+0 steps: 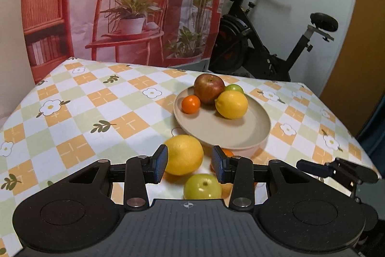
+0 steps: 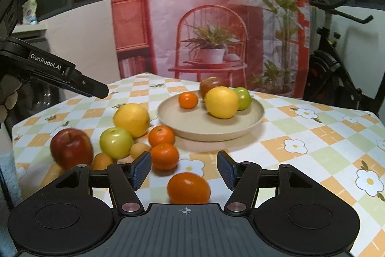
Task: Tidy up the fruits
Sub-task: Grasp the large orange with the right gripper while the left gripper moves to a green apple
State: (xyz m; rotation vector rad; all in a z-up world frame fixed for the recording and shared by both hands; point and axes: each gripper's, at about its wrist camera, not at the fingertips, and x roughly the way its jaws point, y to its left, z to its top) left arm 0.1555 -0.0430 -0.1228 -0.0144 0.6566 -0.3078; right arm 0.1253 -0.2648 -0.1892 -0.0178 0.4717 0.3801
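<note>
A beige plate (image 1: 240, 134) (image 2: 255, 122) holds a red apple (image 1: 208, 88), a lemon (image 1: 231, 104), a small orange (image 1: 190, 104) and a green apple (image 1: 234, 88). My left gripper (image 1: 190, 164) is open above a large yellow fruit (image 1: 184, 154) and a green apple (image 1: 202, 186) on the cloth. My right gripper (image 2: 184, 169) is open and empty, just above an orange (image 2: 189, 187). Loose fruit lies left of it: two oranges (image 2: 161, 136), a green apple (image 2: 116, 141), a yellow fruit (image 2: 131, 119), a red apple (image 2: 71, 148).
The table has a checked flower cloth (image 1: 96, 112) with edges near on the left and right. A printed backdrop (image 1: 125, 4) hangs behind it. An exercise bike (image 1: 264, 40) stands at the back right. The left gripper's body shows in the right wrist view (image 2: 48, 69).
</note>
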